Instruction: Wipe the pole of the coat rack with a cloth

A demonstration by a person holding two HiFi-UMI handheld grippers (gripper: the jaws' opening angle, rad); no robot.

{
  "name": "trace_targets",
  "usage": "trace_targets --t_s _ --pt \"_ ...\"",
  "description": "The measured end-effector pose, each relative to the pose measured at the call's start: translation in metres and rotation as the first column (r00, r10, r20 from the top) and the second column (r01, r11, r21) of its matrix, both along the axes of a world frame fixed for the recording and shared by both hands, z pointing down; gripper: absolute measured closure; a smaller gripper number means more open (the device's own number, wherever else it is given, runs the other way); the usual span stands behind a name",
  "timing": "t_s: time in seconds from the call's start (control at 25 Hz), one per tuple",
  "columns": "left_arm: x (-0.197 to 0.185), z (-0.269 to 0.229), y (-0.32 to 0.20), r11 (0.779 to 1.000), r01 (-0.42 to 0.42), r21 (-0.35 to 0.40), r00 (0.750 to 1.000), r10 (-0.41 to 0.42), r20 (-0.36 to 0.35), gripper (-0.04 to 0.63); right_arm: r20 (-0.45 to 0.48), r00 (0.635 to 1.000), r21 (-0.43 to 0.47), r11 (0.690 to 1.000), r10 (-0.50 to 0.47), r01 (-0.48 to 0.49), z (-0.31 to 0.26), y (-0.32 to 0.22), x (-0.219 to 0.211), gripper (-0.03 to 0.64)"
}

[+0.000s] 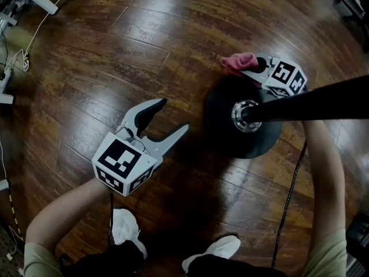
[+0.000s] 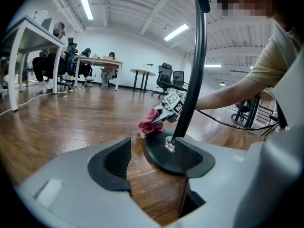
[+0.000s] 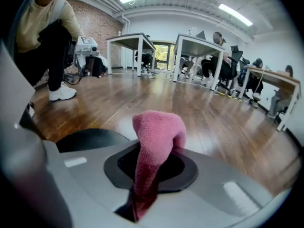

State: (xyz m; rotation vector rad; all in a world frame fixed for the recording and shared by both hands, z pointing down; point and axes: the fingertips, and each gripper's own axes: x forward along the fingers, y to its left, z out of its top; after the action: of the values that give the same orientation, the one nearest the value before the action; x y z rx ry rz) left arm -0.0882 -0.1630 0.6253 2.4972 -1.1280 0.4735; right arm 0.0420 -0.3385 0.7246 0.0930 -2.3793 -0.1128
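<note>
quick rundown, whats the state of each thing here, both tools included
left tool: open, empty, held above the floor beside the base
right tool: shut on the pink cloth
pink cloth: bunched, pinched between the jaws, not on the pole
pole: upright in its base
base: flat on the wood floor

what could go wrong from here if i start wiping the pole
The cloth is a bunched wad pinched in the right gripper; rubbing the pole might drag it out. The left gripper is open and away from the pole, so nothing steadies it; a hard push could rock the base. The cable hanging beside the base might snag.
</note>
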Motion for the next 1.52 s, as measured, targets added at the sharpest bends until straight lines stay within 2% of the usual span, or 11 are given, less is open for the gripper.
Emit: trace_targets --t_s 0.12,0.2,0.4,0.56,0.64,0.72,0.76,0.92,1.04,1.2,1.52 --pt "0.005 -0.001 0.003 1.000 -0.009 -0.007 1.000 0.009 -0.004 0.328 0.072 0.987 -0.053 0.988 -0.141 0.145 -0.009 0.020 -0.032 0.569" --pt "0.006 -0.003 0.003 1.000 -0.003 -0.008 1.000 0.002 -0.013 0.328 0.106 0.962 -0.105 0.960 -0.250 0.261 -0.012 0.041 -0.047 0.566" --pt "0.004 -0.002 0.004 0.999 0.021 -0.038 0.999 -0.022 -0.031 0.328 0.112 0.878 -0.296 0.827 -0.466 0.477 -0.007 0.087 -0.051 0.566" --pt "-0.002 0.003 0.007 0.998 0.035 -0.053 0.999 -0.037 -0.024 0.328 0.085 0.814 -0.465 0.700 -0.575 0.543 0.008 0.118 -0.036 0.566" --pt "-0.004 0.004 0.008 0.998 0.041 -0.056 0.999 -0.043 -0.023 0.328 -0.005 0.779 -0.506 0.673 -0.627 0.539 0.030 0.127 -0.025 0.566" --pt "-0.004 0.002 0.007 0.998 0.043 -0.050 0.999 -0.044 -0.023 0.328 -0.099 0.755 -0.515 0.682 -0.649 0.519 0.050 0.126 -0.015 0.568" --pt "-0.003 0.001 0.006 0.998 0.042 -0.047 0.999 -0.043 -0.023 0.328 -0.124 0.760 -0.512 0.697 -0.638 0.502 0.055 0.122 -0.014 0.568" --pt "-0.001 0.004 0.007 0.998 0.041 -0.056 0.999 -0.042 -0.020 0.331 -0.185 0.821 -0.440 0.793 -0.540 0.422 0.057 0.092 -0.009 0.568" --pt "0.005 0.008 0.009 0.997 0.033 -0.069 0.999 -0.035 -0.026 0.331 -0.225 0.858 -0.407 0.845 -0.462 0.348 0.059 0.069 0.011 0.568" --pt "0.015 0.002 0.009 0.998 0.017 -0.056 0.999 -0.019 -0.039 0.331 -0.254 0.892 -0.410 0.877 -0.374 0.251 0.061 0.056 0.049 0.568" --pt "0.028 -0.007 0.010 0.999 -0.005 -0.050 0.998 0.002 -0.060 0.333 -0.354 0.905 -0.356 0.928 -0.238 0.105 0.059 0.064 0.122 0.568"
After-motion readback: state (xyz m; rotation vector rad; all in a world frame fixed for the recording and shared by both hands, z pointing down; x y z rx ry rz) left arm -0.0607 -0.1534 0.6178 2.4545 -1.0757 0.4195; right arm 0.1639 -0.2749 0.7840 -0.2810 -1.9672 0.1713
